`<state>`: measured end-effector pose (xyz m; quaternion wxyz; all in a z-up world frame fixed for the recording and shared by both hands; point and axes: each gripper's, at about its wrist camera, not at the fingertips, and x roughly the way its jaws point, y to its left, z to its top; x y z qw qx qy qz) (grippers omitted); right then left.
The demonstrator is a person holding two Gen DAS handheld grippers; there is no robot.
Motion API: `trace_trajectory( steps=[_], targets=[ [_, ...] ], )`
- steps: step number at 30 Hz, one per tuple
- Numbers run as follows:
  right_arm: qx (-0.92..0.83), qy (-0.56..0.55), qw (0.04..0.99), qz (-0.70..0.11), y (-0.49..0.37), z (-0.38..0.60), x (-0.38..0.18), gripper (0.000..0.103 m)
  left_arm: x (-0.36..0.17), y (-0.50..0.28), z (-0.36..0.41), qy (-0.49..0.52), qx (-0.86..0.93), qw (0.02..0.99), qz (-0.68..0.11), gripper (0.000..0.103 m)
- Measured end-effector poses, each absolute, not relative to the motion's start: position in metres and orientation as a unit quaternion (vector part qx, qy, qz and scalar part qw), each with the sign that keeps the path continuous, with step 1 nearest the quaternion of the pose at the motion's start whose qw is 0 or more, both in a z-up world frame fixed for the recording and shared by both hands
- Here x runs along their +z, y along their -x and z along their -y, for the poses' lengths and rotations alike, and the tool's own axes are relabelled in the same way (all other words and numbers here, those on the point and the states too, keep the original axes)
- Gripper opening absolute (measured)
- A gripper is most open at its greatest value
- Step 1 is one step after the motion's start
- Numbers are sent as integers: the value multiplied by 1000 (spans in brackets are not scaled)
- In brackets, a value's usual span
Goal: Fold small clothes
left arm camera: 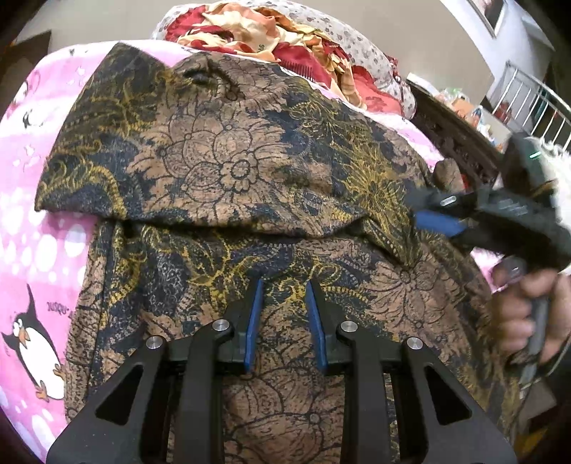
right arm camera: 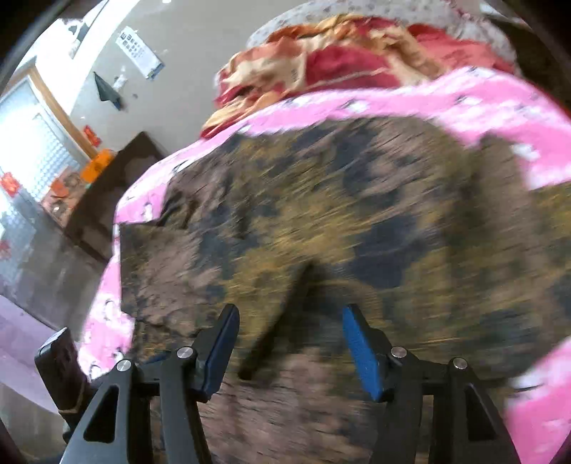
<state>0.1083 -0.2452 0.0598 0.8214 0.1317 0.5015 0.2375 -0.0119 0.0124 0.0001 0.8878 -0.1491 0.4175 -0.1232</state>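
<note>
A brown, black and gold batik garment lies on a pink penguin-print sheet, with its far part folded over toward me. My left gripper hovers over the near part of the garment, jaws open and empty. My right gripper shows in the left wrist view at the garment's right edge, held by a hand. In the blurred right wrist view my right gripper is open over the same garment, nothing between its pads.
A crumpled red and cream floral cloth and a grey-spotted pillow lie at the far end of the bed. Dark wooden furniture stands beside the bed. A metal railing is at far right.
</note>
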Motion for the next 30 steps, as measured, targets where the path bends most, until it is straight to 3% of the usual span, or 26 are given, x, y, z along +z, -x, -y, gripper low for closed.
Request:
trace_trajectory(
  steps=[3, 4, 5, 7, 10, 17, 24, 30],
  targets=[
    [241, -179, 806, -510, -113, 231, 35, 58, 0, 12, -12, 145, -121, 889, -418, 24],
    [248, -182, 804, -508, -108, 233, 37, 48, 0, 11, -10, 142, -119, 889, -418, 24],
    [253, -184, 800, -512, -111, 231, 35, 26, 1, 12, -9, 141, -119, 889, -418, 24],
    [251, -165, 807, -508, -110, 232, 34, 5, 1, 11, -9, 142, -119, 889, -418, 24],
    [232, -149, 832, -481, -110, 271, 52, 4, 0, 12, -9, 142, -120, 889, -418, 24],
    [127, -60, 848, -512, -145, 333, 75, 4, -1, 10, -8, 139, -119, 890, -419, 24],
    [100, 4, 834, -542, -147, 321, 69, 4, -2, 8, -13, 156, -127, 885, -420, 24],
    [106, 3, 864, -493, -133, 329, 103, 4, 37, 5, -39, 174, -88, 903, -383, 24]
  ],
)
